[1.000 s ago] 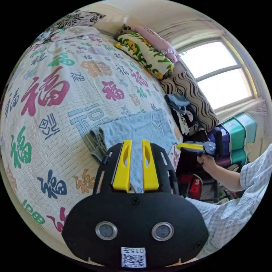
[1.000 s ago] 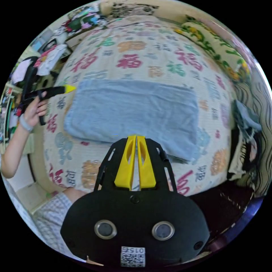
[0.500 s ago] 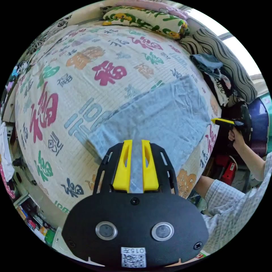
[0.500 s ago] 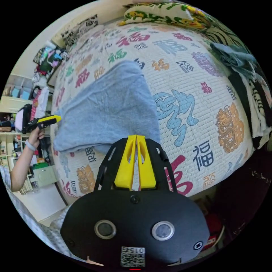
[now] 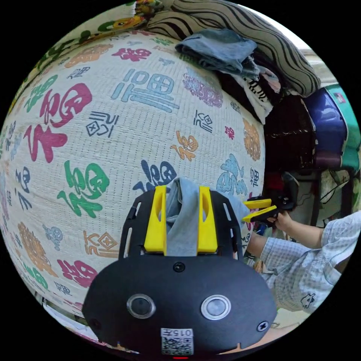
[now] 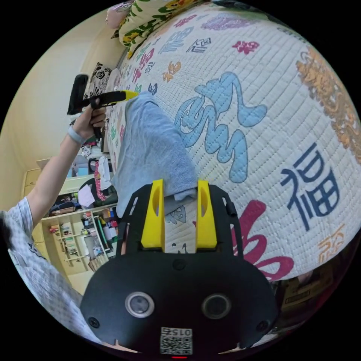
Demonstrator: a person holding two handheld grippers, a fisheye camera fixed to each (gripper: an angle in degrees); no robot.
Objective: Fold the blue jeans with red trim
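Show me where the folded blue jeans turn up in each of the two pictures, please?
Left gripper view: the blue jeans sit low in the middle, bunched between that view's own yellow tongs.
Right gripper view: the jeans stretch left of centre, from the other tongs at upper left down to this view's own open tongs.
Shared landmark: the white bedspread with big coloured characters, also seen here.

A cream quilted bedspread (image 5: 113,124) printed with big coloured characters covers the bed. At its far right edge lies a heap of clothes (image 5: 233,64) against a wavy-striped cushion (image 5: 255,41). A floral pillow (image 6: 150,18) sits at the far end, and cluttered shelves (image 6: 79,240) stand beyond the bed's left side.
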